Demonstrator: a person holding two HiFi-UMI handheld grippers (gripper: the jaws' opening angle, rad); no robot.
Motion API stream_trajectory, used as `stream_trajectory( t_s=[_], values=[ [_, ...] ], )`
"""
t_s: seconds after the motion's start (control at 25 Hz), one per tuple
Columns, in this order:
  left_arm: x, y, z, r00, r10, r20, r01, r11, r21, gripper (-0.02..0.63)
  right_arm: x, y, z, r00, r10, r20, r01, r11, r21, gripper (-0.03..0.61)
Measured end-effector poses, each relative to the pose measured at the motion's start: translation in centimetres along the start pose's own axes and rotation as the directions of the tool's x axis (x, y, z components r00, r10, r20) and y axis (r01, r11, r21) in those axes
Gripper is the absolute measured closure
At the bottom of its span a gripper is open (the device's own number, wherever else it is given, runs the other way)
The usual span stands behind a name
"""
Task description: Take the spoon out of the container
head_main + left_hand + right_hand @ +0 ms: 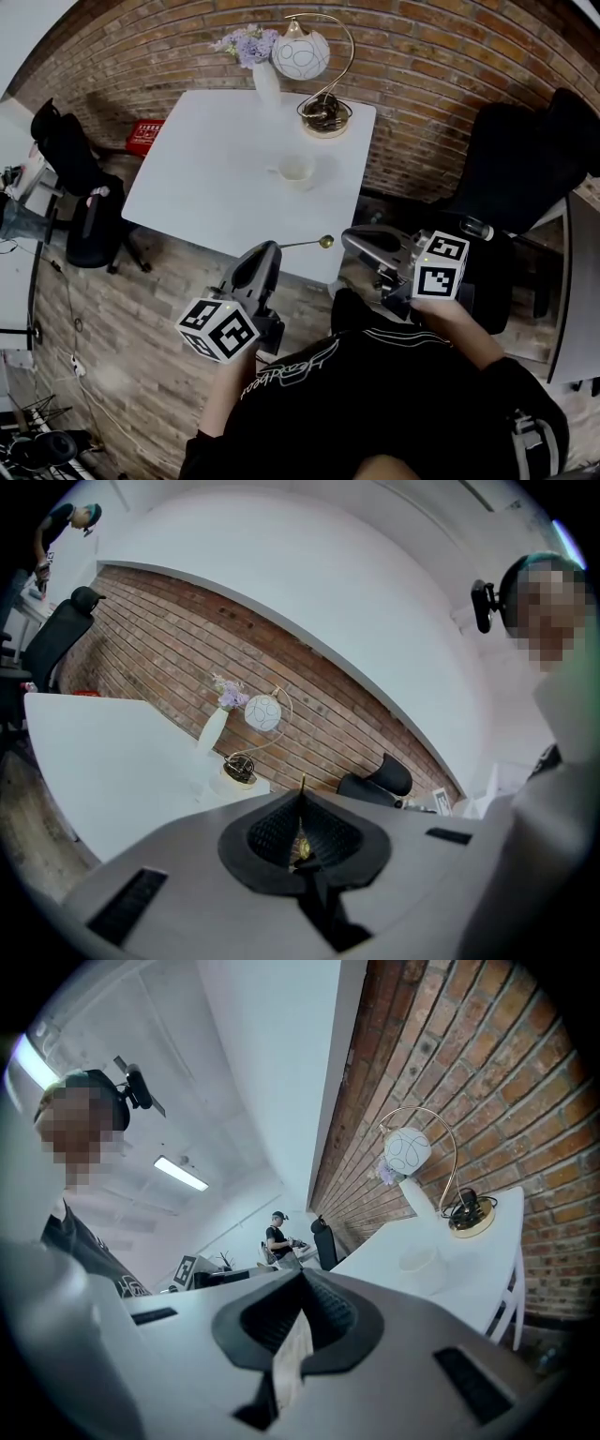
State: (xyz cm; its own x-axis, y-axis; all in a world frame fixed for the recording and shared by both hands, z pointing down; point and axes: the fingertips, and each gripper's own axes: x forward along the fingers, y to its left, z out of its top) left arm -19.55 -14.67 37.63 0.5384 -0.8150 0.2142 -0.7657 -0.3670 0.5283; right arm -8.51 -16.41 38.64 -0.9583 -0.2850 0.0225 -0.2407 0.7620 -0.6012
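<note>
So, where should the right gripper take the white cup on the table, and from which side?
Likely the rim wall on the near side, from above: the cup stands upright with its mouth open, so one jaw fits inside, one outside. The lamp and vase stand behind it, crowding the far side.

top (403, 403): black, white stripes; left gripper (270, 251): grey; right gripper (354, 240): grey

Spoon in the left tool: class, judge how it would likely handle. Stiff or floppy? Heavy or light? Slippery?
The spoon juts from the shut left tool without sagging, so probably stiff. Its thin handle suggests little weight. The glossy gold finish may let it slip.
</note>
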Motion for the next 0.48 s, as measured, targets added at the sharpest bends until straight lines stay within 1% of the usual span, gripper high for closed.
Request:
stream_trajectory(
  t_s=[0.2, 0.48],
  values=[
    [-0.7, -0.1, -0.4, 1.000, -0.005, -0.002, 0.005, 1.000, -0.015, 0.606, -0.1, 0.7, -0.4, 1.000, -0.003, 0.001, 0.003, 1.000, 0.001, 0.581],
    [-0.6, 0.1, -1.6, 1.000, -0.024, -0.008, 0.023, 0.998, -0.051, 0.606, -1.0, 0.4, -1.4, 0.999, -0.033, -0.005, 0.033, 0.999, 0.006, 0.581]
  ],
)
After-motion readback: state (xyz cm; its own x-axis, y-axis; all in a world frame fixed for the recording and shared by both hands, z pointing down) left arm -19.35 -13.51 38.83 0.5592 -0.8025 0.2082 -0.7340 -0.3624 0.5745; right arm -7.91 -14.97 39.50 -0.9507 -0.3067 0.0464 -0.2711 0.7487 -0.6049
